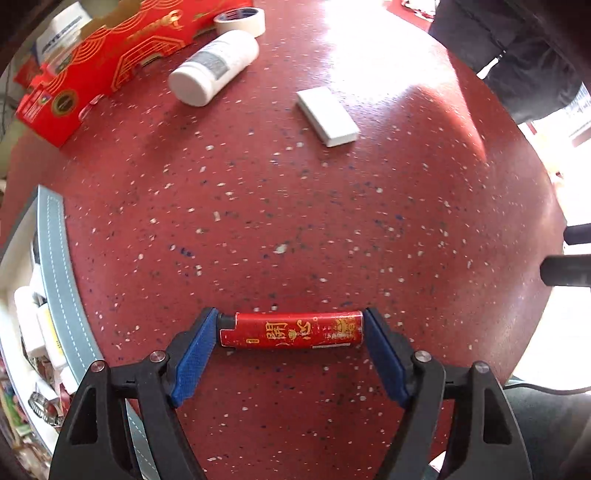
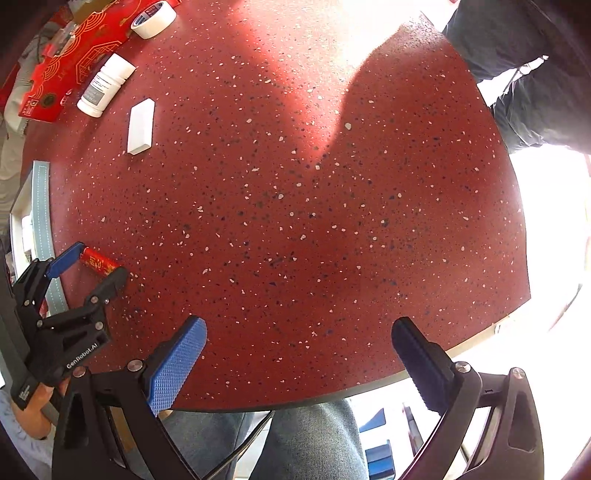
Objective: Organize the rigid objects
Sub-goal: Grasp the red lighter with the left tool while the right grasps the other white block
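Blue-padded fingers of the left gripper (image 1: 290, 332) sit right at the lens, and between them lies the red lighter (image 1: 291, 329), flat on the speckled red surface (image 1: 295, 206). Its long axis runs straight across from one pad to the other: the black nozzle end points at the left pad, the rounded base at the right pad. Both pads stand hard against the two ends, though whether they truly press I cannot tell; the lighter rests on the surface, not lifted.

From the right wrist view the same lighter (image 2: 99, 263) shows near the left edge of the surface, just beside the grey stitched rim of a tray (image 2: 40, 221), with the left gripper (image 2: 90, 264) straddling it lengthwise.

Further out: a white rectangular block (image 1: 328, 116) lies flat, well apart from the lighter. Beyond it a white bottle (image 1: 214, 66) lies on its side, cap toward the camera, just beside a red patterned box (image 1: 107, 70), and a roll of tape (image 1: 240, 20) sits near the box's far end.

Over on the other side, the right gripper (image 2: 299, 350) hangs above bare surface near the front edge, fingers spread wide, nothing between them.
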The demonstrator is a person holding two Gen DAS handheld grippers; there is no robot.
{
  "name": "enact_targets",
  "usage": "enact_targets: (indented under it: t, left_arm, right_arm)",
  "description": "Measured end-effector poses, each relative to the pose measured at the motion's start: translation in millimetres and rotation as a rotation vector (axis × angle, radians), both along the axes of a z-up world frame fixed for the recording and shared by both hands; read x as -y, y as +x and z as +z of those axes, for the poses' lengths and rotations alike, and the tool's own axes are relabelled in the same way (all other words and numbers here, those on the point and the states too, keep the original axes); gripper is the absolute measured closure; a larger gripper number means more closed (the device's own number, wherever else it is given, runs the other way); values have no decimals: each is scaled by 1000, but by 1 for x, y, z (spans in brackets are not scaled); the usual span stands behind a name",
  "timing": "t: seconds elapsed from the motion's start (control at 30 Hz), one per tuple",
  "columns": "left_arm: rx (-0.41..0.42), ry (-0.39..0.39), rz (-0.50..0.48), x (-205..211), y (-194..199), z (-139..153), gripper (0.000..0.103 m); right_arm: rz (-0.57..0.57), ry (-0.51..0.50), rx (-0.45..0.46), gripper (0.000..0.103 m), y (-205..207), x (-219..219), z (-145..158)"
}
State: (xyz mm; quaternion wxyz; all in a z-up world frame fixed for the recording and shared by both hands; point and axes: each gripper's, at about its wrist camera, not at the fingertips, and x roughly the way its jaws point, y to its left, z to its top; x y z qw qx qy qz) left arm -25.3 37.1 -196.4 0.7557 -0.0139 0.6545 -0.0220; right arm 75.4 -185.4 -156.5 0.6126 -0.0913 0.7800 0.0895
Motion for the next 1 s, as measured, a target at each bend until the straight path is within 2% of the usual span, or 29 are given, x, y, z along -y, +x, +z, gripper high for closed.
enact_targets:
  t: [0.1,0.17,0.3,0.47,0.5,0.57,0.63,0.7,0.77,0.83,0.93,1.0]
  left_arm:
    - [-1,-9,47,-20,-1,4,22]
    - [-5,22,32,-19,-1,6,22]
    - [10,25,61,-18,-6,0,17]
    - [22,27,70,-15,-6,0,13]
    - [25,24,69,-15,-8,1,11]
    - [14,28,51,-11,-5,-2,1]
    - [0,25,87,-15,-3,-3,0]
    - [2,26,89,-17,-4,-2,0]
    - [3,27,87,-19,-4,0,0]
    - [-5,28,95,-17,3,-2,3]
    - [-4,12,143,-32,0,9,22]
    - [-25,-32,192,-45,-3,13,22]
  right_arm:
    - [32,20,17,1,6,-20,0]
    - [48,38,31,1,14,-40,-3]
    - [112,74,95,1,38,-93,-7]
    - [193,75,127,2,66,-152,-32]
    - [212,67,133,5,70,-161,-37]
    - [253,48,122,30,74,-176,-48]
    - [304,11,144,31,73,-190,-50]
    - [346,17,154,43,70,-198,-47]
    - [404,30,160,78,63,-209,-42]
    - [429,15,158,78,59,-212,-40]
    - [367,61,155,78,59,-193,-30]
    - [339,77,156,78,59,-180,-21]
